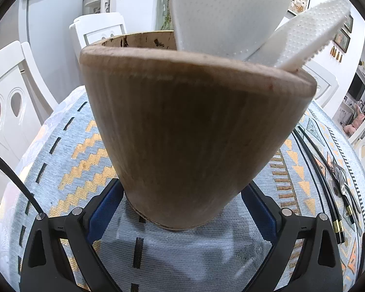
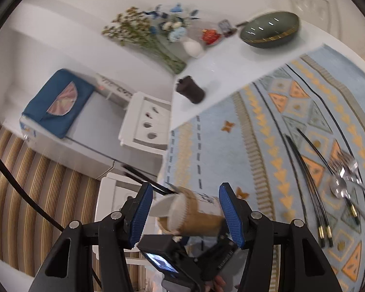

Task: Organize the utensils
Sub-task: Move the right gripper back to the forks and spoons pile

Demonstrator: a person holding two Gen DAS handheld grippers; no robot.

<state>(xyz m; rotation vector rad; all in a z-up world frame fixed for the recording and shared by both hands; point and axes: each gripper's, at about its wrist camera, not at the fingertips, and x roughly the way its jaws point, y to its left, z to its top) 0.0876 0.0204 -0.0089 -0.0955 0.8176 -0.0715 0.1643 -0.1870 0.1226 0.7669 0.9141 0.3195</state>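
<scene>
A tan bamboo holder (image 1: pixel 182 133) stands on the patterned cloth with two white dimpled rice paddles (image 1: pixel 231 12) rising from its mouth. My left gripper (image 1: pixel 182 209) is open; the holder's base sits between its blue pads (image 1: pixel 104 209), which lie close beside the walls. My right gripper (image 2: pixel 186 215) is open and empty, rolled sideways in a blurred view. Beyond it lies the holder (image 2: pixel 202 219) with black chopsticks (image 2: pixel 146 178) sticking out of its mouth. More black chopsticks (image 2: pixel 304 182) and metal spoons and forks (image 2: pixel 343 177) lie on the cloth to the right.
White chairs (image 1: pixel 9 112) ring the table (image 2: pixel 206 68). On its bare white part stand a dark cup (image 2: pixel 189 90), a green bowl (image 2: pixel 270 29) and a vase of flowers (image 2: pixel 146 31). A black cable (image 1: pixel 14 177) crosses at left. A person (image 1: pixel 362 119) sits far off.
</scene>
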